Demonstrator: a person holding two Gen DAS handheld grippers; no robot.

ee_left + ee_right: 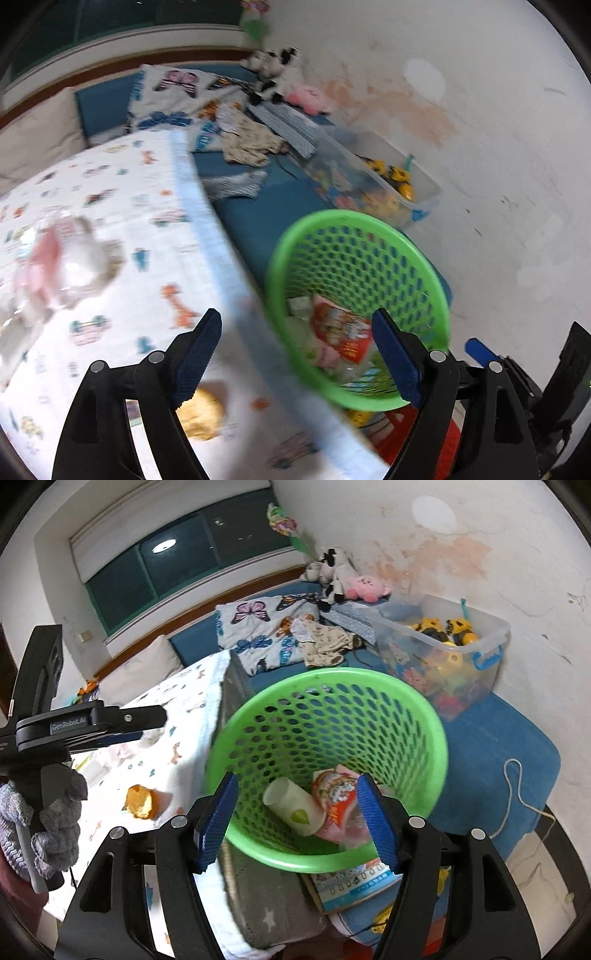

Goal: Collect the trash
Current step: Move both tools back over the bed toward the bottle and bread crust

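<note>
Two tools show here, and both stand wide open with nothing between their blue pads. The left tool [297,354] hangs over the edge of a bed [122,206] with a white sheet covered in little pictures. On the left of that sheet lies a blurry clump of pink and clear plastic [62,258]. Nearer, just by the left pad, sits a crumpled yellow-brown scrap [203,413].

In the right wrist view the same scrap [139,801] lies on the sheet, left of the green basket [439,738]. A gloved hand [55,830] at the far left holds the left tool's handle.

The right tool [297,821] hovers right above the basket's open top. Inside the basket lie a pale cup [291,806] on its side and a red snack wrapper [334,794] just to its right, touching it.

Far right, a clear bin [491,646] full of toys rests on a blue mat [491,746] by the wall.
</note>
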